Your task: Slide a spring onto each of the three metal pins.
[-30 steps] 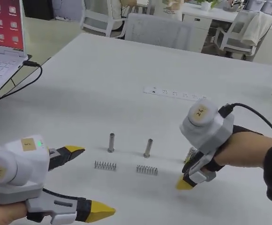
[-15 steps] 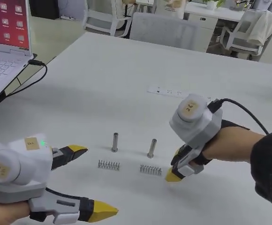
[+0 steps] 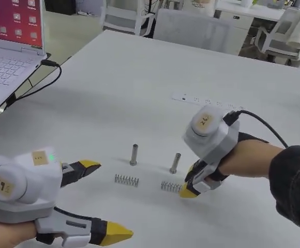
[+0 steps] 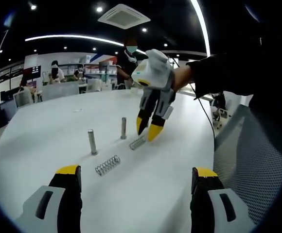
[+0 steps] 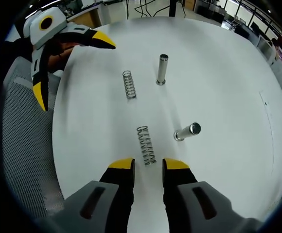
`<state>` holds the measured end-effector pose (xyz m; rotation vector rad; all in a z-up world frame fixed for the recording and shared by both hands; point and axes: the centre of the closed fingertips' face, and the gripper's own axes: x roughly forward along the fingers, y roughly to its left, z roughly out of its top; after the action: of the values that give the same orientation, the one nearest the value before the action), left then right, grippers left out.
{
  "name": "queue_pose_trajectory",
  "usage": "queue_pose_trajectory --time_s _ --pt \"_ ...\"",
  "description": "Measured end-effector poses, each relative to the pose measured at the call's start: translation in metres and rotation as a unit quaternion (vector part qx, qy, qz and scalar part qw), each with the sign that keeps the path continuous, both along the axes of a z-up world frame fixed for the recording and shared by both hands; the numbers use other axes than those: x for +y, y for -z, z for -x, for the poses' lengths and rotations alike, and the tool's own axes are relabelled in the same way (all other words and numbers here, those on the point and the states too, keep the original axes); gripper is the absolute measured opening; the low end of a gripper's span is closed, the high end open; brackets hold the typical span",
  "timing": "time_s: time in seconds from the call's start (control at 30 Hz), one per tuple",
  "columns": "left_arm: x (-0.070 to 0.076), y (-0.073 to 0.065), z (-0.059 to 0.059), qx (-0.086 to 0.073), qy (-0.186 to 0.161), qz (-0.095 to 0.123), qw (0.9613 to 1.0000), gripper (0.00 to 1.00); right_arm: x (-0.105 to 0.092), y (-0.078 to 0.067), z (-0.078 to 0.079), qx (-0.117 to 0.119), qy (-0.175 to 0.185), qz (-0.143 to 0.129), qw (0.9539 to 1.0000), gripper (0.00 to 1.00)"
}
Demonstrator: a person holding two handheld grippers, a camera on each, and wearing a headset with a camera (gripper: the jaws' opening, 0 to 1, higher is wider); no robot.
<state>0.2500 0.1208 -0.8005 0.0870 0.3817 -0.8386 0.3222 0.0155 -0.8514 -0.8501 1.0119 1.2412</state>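
Observation:
Two bare metal pins (image 3: 134, 154) (image 3: 175, 163) stand upright on the white table (image 3: 139, 93). In front of each lies a spring: the left spring (image 3: 126, 180) and the right spring (image 3: 169, 186). My right gripper (image 3: 188, 189) is low at the right spring's right end. In the right gripper view its tips (image 5: 149, 165) stand narrowly open, with the near end of that spring (image 5: 146, 143) just between them. The pins (image 5: 161, 69) (image 5: 187, 131) and the other spring (image 5: 128, 84) lie beyond. My left gripper (image 3: 106, 199) is wide open at the front left, holding nothing.
An open laptop (image 3: 10, 51) with its cable (image 3: 41, 85) sits at the table's left edge. A white power strip (image 3: 207, 102) lies behind the pins. Chairs (image 3: 191, 28) stand past the far edge, and a mesh chair (image 4: 257, 160) is beside me.
My right gripper has moved left and down to the right spring's end. The left gripper has stayed about where it was. The head camera has shifted.

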Motion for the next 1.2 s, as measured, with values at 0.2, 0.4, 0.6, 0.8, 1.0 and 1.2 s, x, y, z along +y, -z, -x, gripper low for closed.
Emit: queue_pose_trajectory --time_s 0.2,0.4,0.6,0.8,1.0,1.2 --pt "0.0015 0.0014 -0.0003 0.002 -0.003 0.0 1.0 0.91 0.0009 0.0034 -0.0023 -0.005 -0.018 0.008 0.9998 0.17" --pt "0.0003 0.0028 -0.0008 0.004 -0.001 0.0 1.0 0.91 0.0007 0.0069 -0.0011 -0.002 -0.029 0.01 0.9995 0.15" --pt "-0.0025 0.0023 -0.0003 0.004 0.003 -0.001 1.0 0.9 0.0005 0.009 -0.0007 -0.006 -0.042 0.015 0.999 0.14" --pt "-0.0022 0.0026 0.0001 0.004 0.003 0.0 1.0 0.9 0.0014 0.0099 -0.0015 -0.015 -0.056 0.018 0.9982 0.1" --pt "-0.0022 0.0031 0.001 0.005 0.004 0.0 1.0 0.89 0.0017 0.0096 0.0002 -0.023 -0.07 0.019 0.9971 0.08" --pt "-0.0073 0.0007 0.0028 0.001 0.012 0.0 0.9999 0.88 0.0022 0.0055 0.0035 -0.027 -0.078 0.012 0.9965 0.08"
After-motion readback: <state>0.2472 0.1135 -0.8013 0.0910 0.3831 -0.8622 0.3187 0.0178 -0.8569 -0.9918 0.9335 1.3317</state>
